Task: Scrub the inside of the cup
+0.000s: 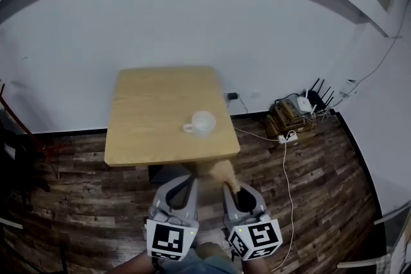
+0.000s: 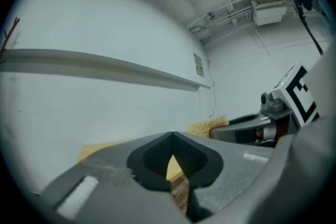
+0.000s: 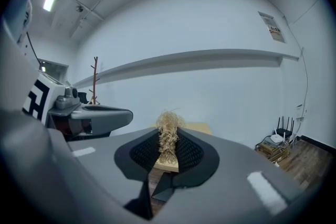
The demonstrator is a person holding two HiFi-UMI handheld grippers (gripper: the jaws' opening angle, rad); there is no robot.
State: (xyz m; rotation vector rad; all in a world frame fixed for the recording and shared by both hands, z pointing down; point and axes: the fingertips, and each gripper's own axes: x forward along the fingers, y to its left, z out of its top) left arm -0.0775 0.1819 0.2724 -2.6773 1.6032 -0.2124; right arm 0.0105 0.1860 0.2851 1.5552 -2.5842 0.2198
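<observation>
Right gripper (image 3: 168,132) fingers clamp a straw scrubber (image 3: 169,120), left gripper (image 2: 173,136) fingers closed on nothing; cup (image 1: 203,122) sits apart on counter (image 1: 141,131), scrubbing apparently not begun.

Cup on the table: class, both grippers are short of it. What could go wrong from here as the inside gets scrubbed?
1. The cup sits free on the table, nearer its right edge in the head view; the left gripper is shut and empty, so an unsteadied cup could slide or tip when pushed.
2. The right gripper pinches a loose straw-like scrubber; it may slip out or shed fibres inside the cup.
</observation>
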